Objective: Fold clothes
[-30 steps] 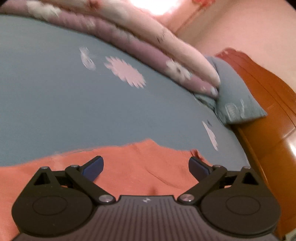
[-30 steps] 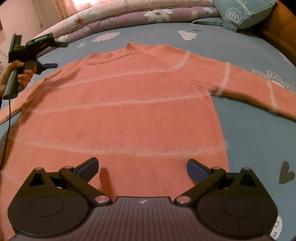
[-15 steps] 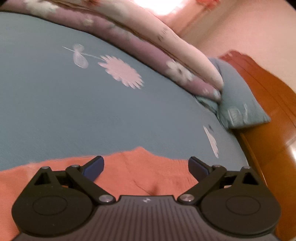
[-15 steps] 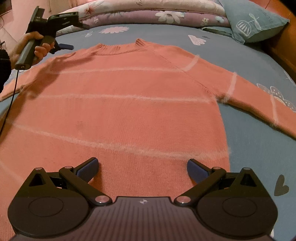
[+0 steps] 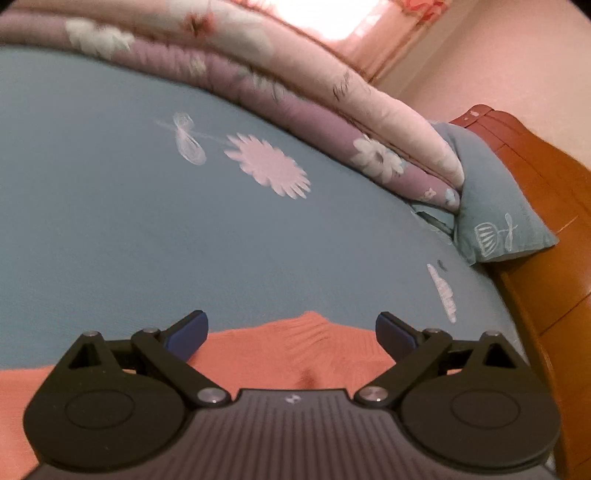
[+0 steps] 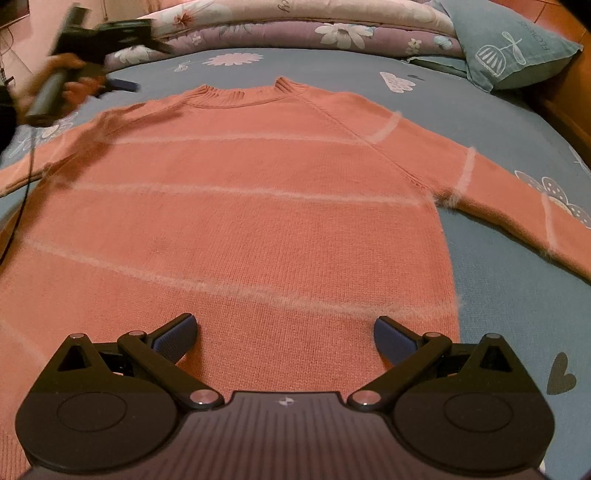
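Observation:
A salmon-orange knit sweater (image 6: 258,206) with thin pale stripes lies flat on the blue bedsheet, collar at the far end, one sleeve (image 6: 517,199) stretched out to the right. My right gripper (image 6: 284,336) hovers open over the sweater's lower hem, nothing between its fingers. In the left wrist view the sweater's shoulder and collar edge (image 5: 295,343) lie just under my left gripper (image 5: 291,332), which is open and empty. The same left gripper (image 6: 118,84) appears blurred at the far left of the right wrist view, held by a hand above the sweater's left shoulder.
A blue sheet (image 5: 147,221) with white flower prints covers the bed. Folded pink and purple quilts (image 6: 295,22) run along the far side. A teal pillow (image 6: 517,44) rests at the far right against a wooden headboard (image 5: 546,229).
The left gripper has pulled back and up from the sweater's shoulder, so less sweater shows under it. The right gripper has shifted forward over the hem. Both stayed open.

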Demonstrator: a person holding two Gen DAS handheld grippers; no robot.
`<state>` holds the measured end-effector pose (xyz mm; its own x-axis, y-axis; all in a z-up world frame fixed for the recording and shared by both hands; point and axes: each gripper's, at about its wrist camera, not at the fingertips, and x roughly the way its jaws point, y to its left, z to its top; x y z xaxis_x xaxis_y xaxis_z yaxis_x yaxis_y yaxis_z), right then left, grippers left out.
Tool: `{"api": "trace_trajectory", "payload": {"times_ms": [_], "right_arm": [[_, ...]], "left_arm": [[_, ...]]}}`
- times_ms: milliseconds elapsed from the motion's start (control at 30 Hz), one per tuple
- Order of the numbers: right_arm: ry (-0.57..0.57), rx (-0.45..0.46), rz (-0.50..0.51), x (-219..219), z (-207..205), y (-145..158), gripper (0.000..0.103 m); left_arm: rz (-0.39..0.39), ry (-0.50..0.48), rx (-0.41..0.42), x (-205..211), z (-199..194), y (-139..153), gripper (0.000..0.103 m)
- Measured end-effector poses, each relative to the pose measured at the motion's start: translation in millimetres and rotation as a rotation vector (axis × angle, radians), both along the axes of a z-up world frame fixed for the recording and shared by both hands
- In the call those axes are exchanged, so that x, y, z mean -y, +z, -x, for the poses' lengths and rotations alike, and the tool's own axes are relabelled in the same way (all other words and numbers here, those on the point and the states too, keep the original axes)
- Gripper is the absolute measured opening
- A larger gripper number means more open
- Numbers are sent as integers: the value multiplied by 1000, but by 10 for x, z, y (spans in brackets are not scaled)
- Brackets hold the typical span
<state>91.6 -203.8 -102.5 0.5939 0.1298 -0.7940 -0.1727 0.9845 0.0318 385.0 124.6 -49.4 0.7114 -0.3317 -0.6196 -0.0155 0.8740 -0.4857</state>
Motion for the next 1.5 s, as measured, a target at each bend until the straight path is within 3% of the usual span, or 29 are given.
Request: {"api": "trace_trajectory", "payload": {"times_ms": [167, 267, 433, 867, 900, 1100, 1167, 1233, 1333, 1400, 1500], "right_arm": [[-12, 11, 13, -40, 22, -18, 103], [-16, 3, 18, -53, 23, -12, 103], [-9, -9, 18, -40, 16, -4, 103], [-14, -7, 26, -63, 2, -5, 103], [-13, -6, 27, -63, 4, -6, 103], [-14, -4, 31, -71, 7, -12, 103], [-16, -3, 34, -80, 10, -15, 103], [-19, -3, 36, -90, 10, -14, 103], [-26, -10, 44, -113, -1, -5, 103], [-32, -16, 51, -127, -9, 4, 103], [-45, -22, 58, -146, -2, 11, 103]], "left_arm": [[10, -1, -89, -310, 230, -167, 97], [-29, 68, -106, -416, 232, -356, 97], [-127, 283, -121, -709, 283, -383, 95], [-49, 265, 39, -843, 802, 60, 96], [-45, 295, 41, -939, 926, 82, 96], [-39, 705, -22, -2110, 2247, 108, 95], [2, 856, -47, -2442, 2696, 45, 85], [100, 962, -73, -2701, 3050, -96, 72], [235, 1040, -94, -2877, 3317, -347, 61], [310, 1057, -80, -2926, 3381, -498, 61], [335, 1083, -34, -2947, 3337, -582, 61]]}}
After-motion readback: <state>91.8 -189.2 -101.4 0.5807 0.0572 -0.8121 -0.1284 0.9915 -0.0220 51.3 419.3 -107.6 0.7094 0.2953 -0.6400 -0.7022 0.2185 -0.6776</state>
